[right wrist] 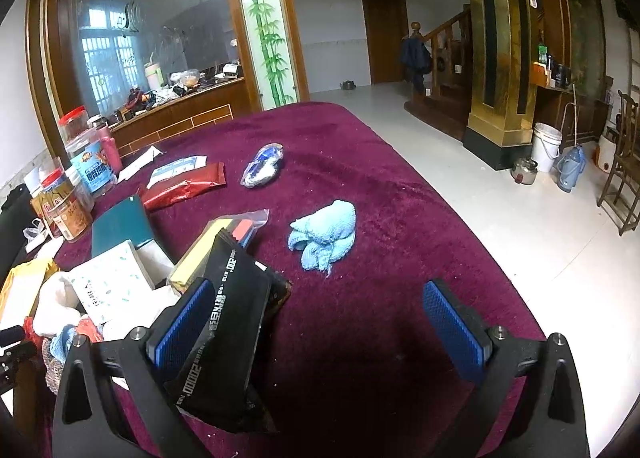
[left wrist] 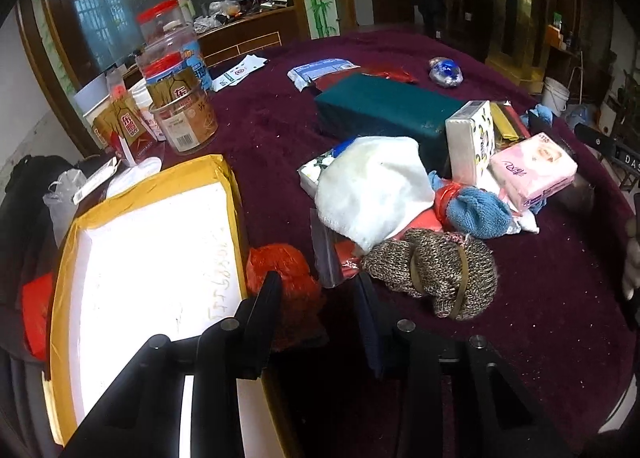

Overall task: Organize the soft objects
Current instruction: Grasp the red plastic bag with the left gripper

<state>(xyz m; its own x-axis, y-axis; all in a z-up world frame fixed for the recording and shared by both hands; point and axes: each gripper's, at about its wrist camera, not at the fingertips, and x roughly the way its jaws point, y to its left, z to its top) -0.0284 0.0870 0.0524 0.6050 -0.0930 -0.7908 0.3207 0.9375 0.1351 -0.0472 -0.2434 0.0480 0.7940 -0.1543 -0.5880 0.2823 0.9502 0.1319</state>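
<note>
In the left wrist view my left gripper [left wrist: 318, 290] is open just above the maroon tablecloth [left wrist: 540, 290]. A red mesh puff [left wrist: 282, 270] lies by its left finger. A brown knitted hat [left wrist: 436, 270] lies by its right finger. Behind are a white towel [left wrist: 372, 193], a blue cloth roll [left wrist: 476, 211] and a pink tissue pack [left wrist: 534, 169]. In the right wrist view my right gripper [right wrist: 320, 322] is wide open. A black packet [right wrist: 228, 322] leans against its left finger. A light blue towel [right wrist: 324, 234] lies ahead on the cloth.
A yellow-edged white box [left wrist: 152, 258] lies at left. Jars [left wrist: 182, 109] stand behind it. A green box [left wrist: 384, 105] and a white tissue box [left wrist: 470, 141] sit mid-table. A red foil bag [right wrist: 184, 185] and a blue-white pouch [right wrist: 264, 163] lie farther back. The table edge [right wrist: 460, 213] runs right.
</note>
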